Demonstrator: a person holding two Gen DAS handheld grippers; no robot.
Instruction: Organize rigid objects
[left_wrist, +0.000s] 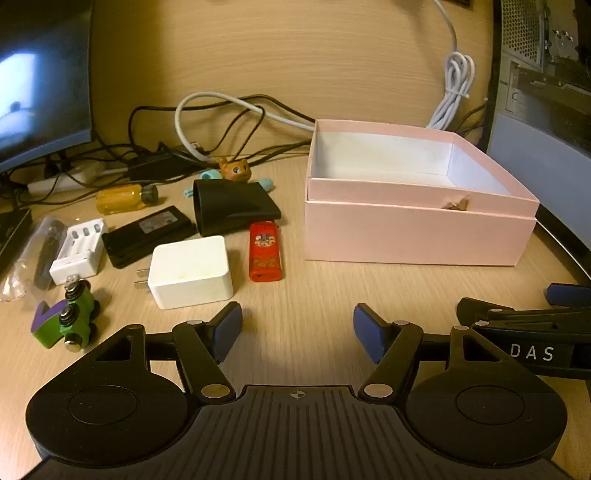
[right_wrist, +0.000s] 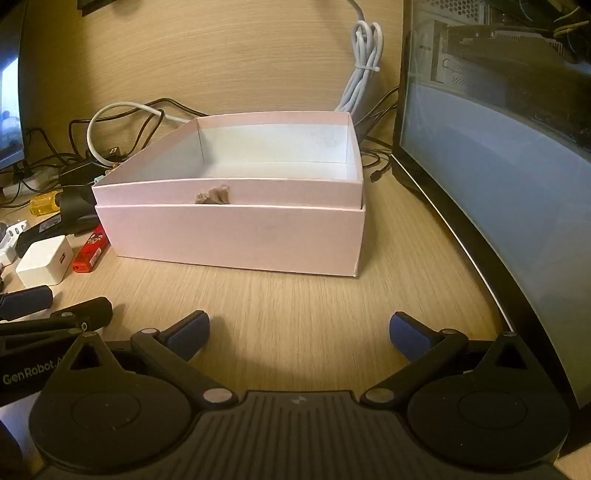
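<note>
The left gripper (left_wrist: 297, 332) hovers over bare desk (left_wrist: 314, 295), jaws apart and holding nothing. Ahead sit a white charger (left_wrist: 192, 271) and a red lighter (left_wrist: 265, 251) — the pink box (left_wrist: 417, 232) stands to their right, open.

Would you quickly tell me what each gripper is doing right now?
Left gripper: open, holding nothing.
Right gripper: open, holding nothing.

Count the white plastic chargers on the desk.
2. The white cube wall charger lies left of the red lighter; the white battery charger lies further left. The clutter behind may hide more.
</note>
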